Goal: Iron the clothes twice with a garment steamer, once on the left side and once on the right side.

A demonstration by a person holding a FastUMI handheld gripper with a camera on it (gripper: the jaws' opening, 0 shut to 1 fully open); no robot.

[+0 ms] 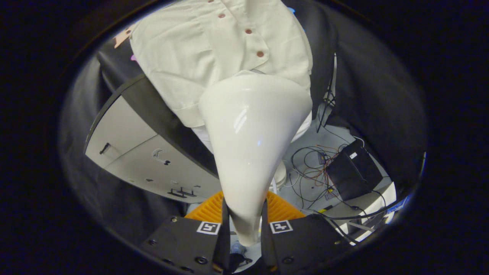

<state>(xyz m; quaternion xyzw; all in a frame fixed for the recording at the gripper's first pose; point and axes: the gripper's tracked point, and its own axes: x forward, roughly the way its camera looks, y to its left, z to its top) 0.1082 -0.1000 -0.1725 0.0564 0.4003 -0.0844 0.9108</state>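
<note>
Jaws stood nearly closed, both fingers pressing the narrow handle end of the steamer, one on each side. Gripper held it pointing forward, so the wide glossy head flared out ahead of the fingers. Steamer head lay against the lower front of the shirt, just below its bottom button, near the hem; whether it truly touched the cloth could not be told. Shirt was pale, with a row of reddish-brown buttons running beyond the steamer. Desk sat beside the steamer on one side, light-topped with a dark edge. On the other side of the steamer, a black box and tangled cables lay on the floor. An orange ribbed piece showed just behind the steamer's handle, close to the fingers.
</note>
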